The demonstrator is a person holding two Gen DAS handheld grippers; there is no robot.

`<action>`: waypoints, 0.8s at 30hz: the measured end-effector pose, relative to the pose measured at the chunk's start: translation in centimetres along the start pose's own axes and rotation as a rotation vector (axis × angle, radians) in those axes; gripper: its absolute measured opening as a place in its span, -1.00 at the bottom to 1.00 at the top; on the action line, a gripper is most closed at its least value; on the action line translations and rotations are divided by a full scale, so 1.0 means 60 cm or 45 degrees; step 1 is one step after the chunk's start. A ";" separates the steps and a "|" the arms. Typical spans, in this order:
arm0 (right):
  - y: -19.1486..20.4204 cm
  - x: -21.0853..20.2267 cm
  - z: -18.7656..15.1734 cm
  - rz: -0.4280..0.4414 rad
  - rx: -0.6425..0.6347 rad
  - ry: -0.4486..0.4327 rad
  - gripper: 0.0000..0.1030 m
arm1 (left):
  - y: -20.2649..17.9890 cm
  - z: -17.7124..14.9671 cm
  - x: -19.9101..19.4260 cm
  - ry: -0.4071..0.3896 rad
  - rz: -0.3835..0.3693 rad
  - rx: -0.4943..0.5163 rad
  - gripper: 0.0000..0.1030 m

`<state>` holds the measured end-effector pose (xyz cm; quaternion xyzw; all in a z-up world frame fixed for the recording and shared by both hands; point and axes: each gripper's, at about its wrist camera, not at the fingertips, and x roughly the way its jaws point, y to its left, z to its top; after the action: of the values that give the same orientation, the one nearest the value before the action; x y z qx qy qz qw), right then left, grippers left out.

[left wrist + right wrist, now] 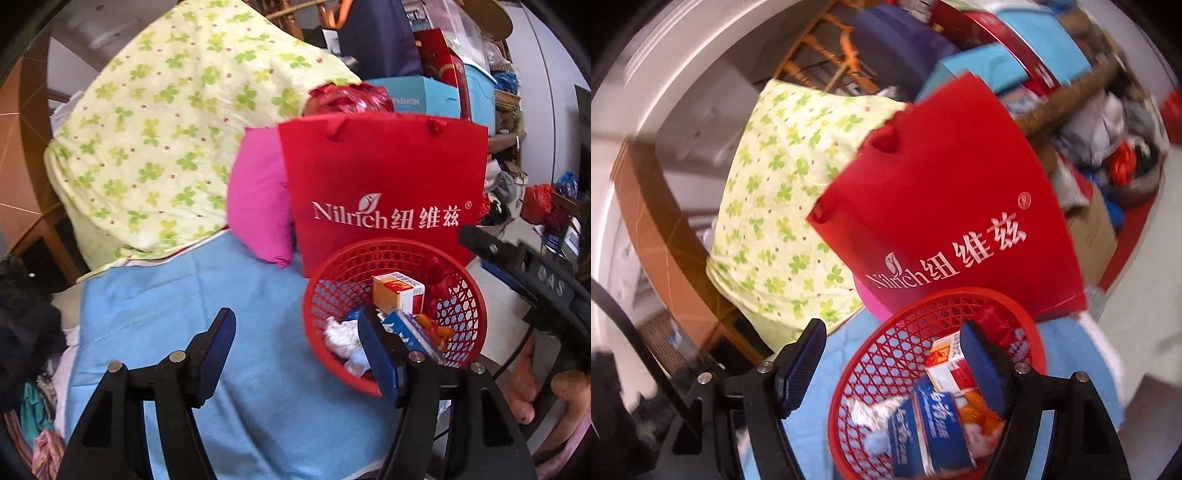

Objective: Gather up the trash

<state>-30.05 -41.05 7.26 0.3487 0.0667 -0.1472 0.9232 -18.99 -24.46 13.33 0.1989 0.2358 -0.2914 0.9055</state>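
Both my sets of fingers stand apart, holding nothing. The red basket [395, 314] of trash sits on the blue sheet [192, 314], right of my left fingers [295, 354] and under my right fingers [894, 363], the nearer.
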 end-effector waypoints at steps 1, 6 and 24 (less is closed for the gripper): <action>0.008 -0.018 -0.008 -0.020 -0.037 -0.006 0.52 | 0.007 -0.002 -0.015 -0.010 0.017 -0.009 0.52; 0.039 -0.080 -0.029 -0.105 -0.175 0.033 0.52 | 0.026 -0.011 -0.066 -0.066 0.089 -0.011 0.66; 0.233 -0.265 -0.021 -0.119 -0.457 0.036 0.52 | 0.078 -0.043 -0.238 -0.168 0.252 -0.030 0.89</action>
<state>-40.71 -26.66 18.60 0.1767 0.1210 -0.1708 0.9618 -27.14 -13.48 20.05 0.1908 0.1584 -0.2103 0.9457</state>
